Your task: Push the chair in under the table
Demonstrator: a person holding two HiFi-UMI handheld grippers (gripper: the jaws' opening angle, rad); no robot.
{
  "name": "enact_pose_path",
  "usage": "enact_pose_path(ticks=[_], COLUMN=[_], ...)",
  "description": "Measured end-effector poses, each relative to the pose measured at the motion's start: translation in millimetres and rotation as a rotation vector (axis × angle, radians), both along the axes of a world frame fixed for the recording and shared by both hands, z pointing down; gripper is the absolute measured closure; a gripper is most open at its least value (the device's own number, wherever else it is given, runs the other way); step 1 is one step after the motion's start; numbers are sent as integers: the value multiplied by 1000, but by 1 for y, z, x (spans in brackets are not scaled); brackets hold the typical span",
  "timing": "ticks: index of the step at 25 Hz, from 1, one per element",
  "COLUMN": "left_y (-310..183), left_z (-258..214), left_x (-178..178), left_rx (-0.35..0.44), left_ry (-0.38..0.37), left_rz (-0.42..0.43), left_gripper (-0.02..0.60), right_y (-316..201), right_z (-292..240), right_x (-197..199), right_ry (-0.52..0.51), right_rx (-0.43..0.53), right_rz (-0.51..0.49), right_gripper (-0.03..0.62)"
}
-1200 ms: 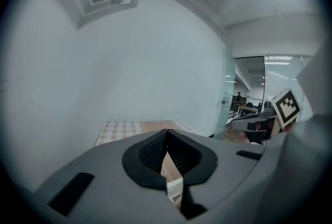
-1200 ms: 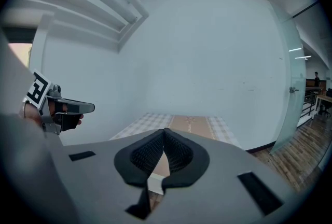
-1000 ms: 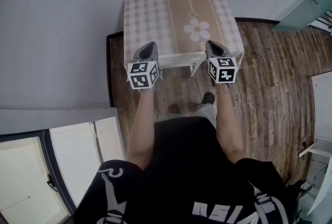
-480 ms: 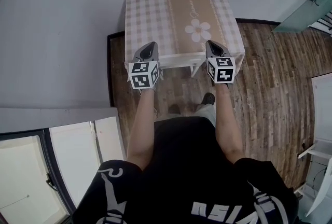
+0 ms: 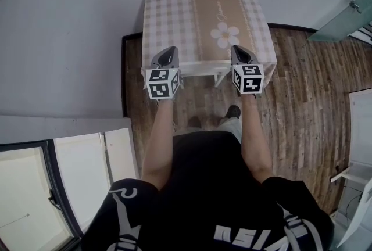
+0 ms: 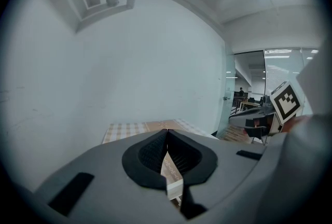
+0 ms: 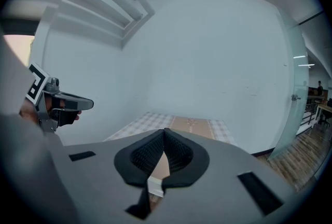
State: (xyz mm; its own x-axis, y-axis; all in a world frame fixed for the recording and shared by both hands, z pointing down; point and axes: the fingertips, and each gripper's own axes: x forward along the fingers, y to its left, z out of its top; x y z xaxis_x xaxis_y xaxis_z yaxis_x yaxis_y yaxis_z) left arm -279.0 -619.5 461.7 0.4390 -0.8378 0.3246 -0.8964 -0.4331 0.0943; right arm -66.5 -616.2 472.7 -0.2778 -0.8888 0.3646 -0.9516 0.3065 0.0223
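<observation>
A table [image 5: 174, 17] with a checked cloth and flower print stands against the grey wall. The white top rail of the chair [image 5: 200, 68] shows just at the table's near edge, and the rest of the chair is hidden beneath. My left gripper [image 5: 168, 51] sits at the rail's left end and my right gripper [image 5: 239, 50] at its right end. Both are shut with nothing between the pads. In the left gripper view the left gripper [image 6: 167, 133] has its tips together above the white rail [image 6: 174, 186]. The right gripper [image 7: 165, 133] looks the same over the rail [image 7: 154, 186].
Wooden floor [image 5: 302, 99] spreads to the right of the table. A black skirting strip [image 5: 124, 78] runs along the wall on the left. White panels [image 5: 87, 168] lie at lower left, a glass door [image 5: 343, 20] at upper right. The person's shoe [image 5: 233, 111] stands behind the chair.
The head view has drifted a little, so the table sits slightly further right in the picture. Both grippers keep their places at the chair rail, still shut.
</observation>
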Motion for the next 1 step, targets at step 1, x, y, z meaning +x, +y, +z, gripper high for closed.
enact_pose_path(ticks=[1], left_y=[-1], left_z=[0], left_x=[-1], left_rx=[1], left_ry=[-1], left_rz=[-1], left_gripper=[554], right_y=[-1], right_z=[0], right_x=[-1], right_ry=[0], right_rx=[1], right_rz=[-1], right_gripper=[580])
